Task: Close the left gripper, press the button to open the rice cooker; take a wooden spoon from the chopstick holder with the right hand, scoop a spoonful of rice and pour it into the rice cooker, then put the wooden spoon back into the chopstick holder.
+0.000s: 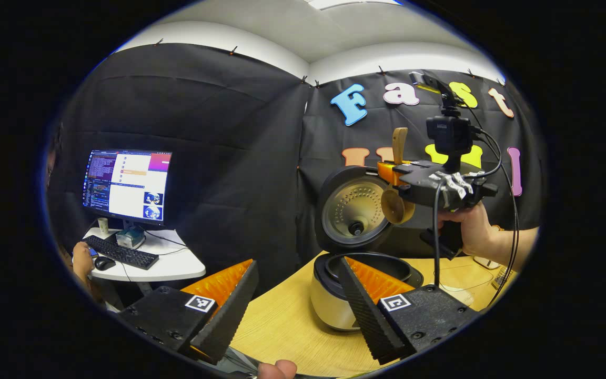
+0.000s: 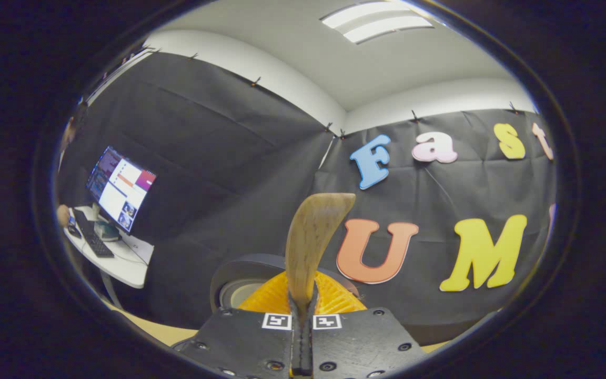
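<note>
The rice cooker (image 1: 334,302) stands open on the wooden table, its lid (image 1: 353,210) raised upright behind the pot. My left gripper (image 1: 298,263) hangs open just in front of the pot with nothing between its fingers. Above the pot, a hand holds my right gripper (image 1: 403,179), which is shut on the wooden spoon (image 1: 395,206). The spoon's handle points up and its bowl hangs down in front of the lid. I cannot tell whether the bowl holds rice. In the right gripper view the spoon handle (image 2: 311,242) rises from my shut right gripper (image 2: 303,308), with the cooker lid (image 2: 237,289) below.
At the left, a white desk (image 1: 177,266) carries a monitor (image 1: 127,184), a keyboard (image 1: 120,252) and a mouse, with a person's hand beside them. Bare wooden table (image 1: 287,321) lies left of the cooker. A cable hangs from the right gripper. A small white object (image 1: 484,261) sits at the table's far right.
</note>
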The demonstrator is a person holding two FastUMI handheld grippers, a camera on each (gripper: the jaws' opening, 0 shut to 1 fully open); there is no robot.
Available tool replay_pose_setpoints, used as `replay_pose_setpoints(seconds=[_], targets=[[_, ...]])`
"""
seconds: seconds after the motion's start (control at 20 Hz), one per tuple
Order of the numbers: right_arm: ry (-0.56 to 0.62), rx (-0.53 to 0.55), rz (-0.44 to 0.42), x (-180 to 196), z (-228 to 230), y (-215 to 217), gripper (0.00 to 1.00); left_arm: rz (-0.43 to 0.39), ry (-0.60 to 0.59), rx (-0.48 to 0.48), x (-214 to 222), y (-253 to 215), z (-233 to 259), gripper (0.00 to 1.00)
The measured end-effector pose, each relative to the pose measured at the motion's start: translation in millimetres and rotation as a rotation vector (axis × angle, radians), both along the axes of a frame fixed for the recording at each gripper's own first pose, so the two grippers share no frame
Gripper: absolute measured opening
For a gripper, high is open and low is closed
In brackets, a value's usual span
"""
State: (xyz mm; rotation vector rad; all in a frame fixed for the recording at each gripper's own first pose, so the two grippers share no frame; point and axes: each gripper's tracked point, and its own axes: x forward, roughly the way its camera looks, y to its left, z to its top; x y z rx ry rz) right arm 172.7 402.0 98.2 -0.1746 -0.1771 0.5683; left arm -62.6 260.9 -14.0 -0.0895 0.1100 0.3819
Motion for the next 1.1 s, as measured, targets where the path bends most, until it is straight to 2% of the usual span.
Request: replay_pose_setpoints(seconds=[0.2,0.4,0.75,1.1], targets=[[0.085,0.126,-0.024,8.0,18.8,-38.4,0.00,0.004,0.011,0.029,2.2,-6.6,0.8,0.98],[0.141,0.229,-0.067,8.6,33.7,-100.6,0.00,-0.033,0.003,0.035,9.8,-27.4,5.5,0.98],[0.225,0.400,-0.217,3.0,50.4,-265.7,0.00,-0.091,-0.005,0.058,21.9,-63.9,10.7,0.98],[0.190,0.478,-0.422,-29.0,53.2,-437.4,0.00,-0.150,-0.012,0.111,29.8,-103.3,16.7,0.98]])
